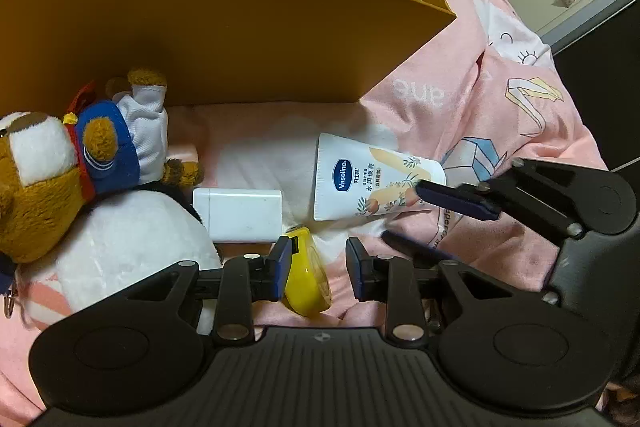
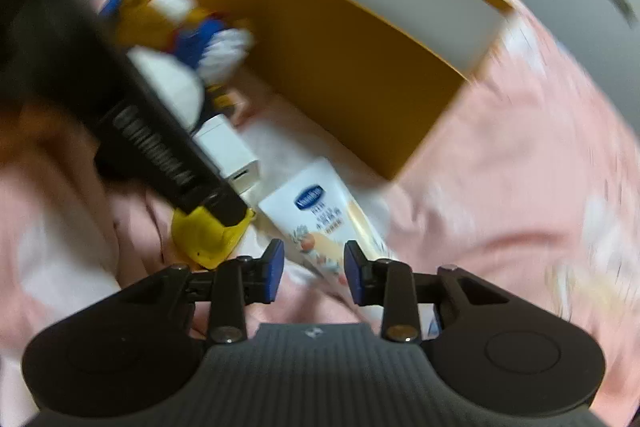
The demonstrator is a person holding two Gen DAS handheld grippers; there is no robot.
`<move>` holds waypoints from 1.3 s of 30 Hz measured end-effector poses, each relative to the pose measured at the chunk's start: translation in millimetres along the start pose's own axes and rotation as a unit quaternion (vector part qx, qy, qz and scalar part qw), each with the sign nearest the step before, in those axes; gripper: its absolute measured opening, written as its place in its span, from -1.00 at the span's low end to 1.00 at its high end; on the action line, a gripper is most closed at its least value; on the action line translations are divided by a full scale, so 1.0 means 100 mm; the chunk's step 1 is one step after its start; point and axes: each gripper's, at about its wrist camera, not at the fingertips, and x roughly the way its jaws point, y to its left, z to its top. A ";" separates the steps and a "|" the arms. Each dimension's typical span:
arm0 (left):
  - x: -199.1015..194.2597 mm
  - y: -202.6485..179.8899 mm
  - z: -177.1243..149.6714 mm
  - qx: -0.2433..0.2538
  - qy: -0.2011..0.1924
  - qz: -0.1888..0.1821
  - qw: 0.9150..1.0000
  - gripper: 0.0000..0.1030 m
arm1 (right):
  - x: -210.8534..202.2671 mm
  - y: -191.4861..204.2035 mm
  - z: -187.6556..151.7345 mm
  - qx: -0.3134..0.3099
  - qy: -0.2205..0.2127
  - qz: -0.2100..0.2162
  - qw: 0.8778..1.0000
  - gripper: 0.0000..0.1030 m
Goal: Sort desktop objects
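While both grippers hover with fingers apart and empty, item: lotion tube (image 1: 372,179) — lying flat on pink bedding (image 1: 500,99) before orange box (image 1: 224,35), right gripper (image 2: 314,273) over it. Likely light, squashy, slick; best pinched across its flat body. Left gripper (image 1: 316,269) nears yellow case (image 1: 306,279).

The left wrist view looks from just behind the left gripper (image 1: 316,263), steeply down and forward, very near the pink bedsheet (image 1: 500,99), and it faces the long outer wall of the yellow box (image 1: 224,39), with the right gripper (image 1: 424,217) entering from its right side. The right wrist view, which is blurred, looks from behind the right gripper (image 2: 314,269), also steeply down and close, but it meets the box (image 2: 352,75) more from its corner, and the left gripper crosses its left side. Both views share the white tube (image 1: 372,179) (image 2: 324,215), the yellow round object (image 1: 306,275) (image 2: 208,235), the white charger (image 1: 240,215) (image 2: 228,147), the plush toys (image 1: 80,179) (image 2: 176,39) and the box.
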 end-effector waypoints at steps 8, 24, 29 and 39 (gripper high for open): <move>-0.05 0.05 -0.07 -0.026 0.017 0.023 0.999 -0.35 | 0.27 0.41 -0.05 -0.219 -0.016 -0.071 0.973 -0.21; 0.09 0.09 -0.15 -0.041 0.076 0.039 0.995 -0.11 | 0.27 0.34 -0.15 -0.234 -0.043 -0.168 0.957 -0.70; 0.14 0.17 -0.17 -0.071 0.081 0.029 0.994 -0.09 | -0.16 -0.17 -0.08 -0.052 -0.072 -0.152 0.984 -0.75; 0.26 0.24 -0.21 -0.109 0.067 0.005 0.992 -0.05 | -0.55 -0.80 -0.31 0.318 -0.133 0.032 0.938 -0.78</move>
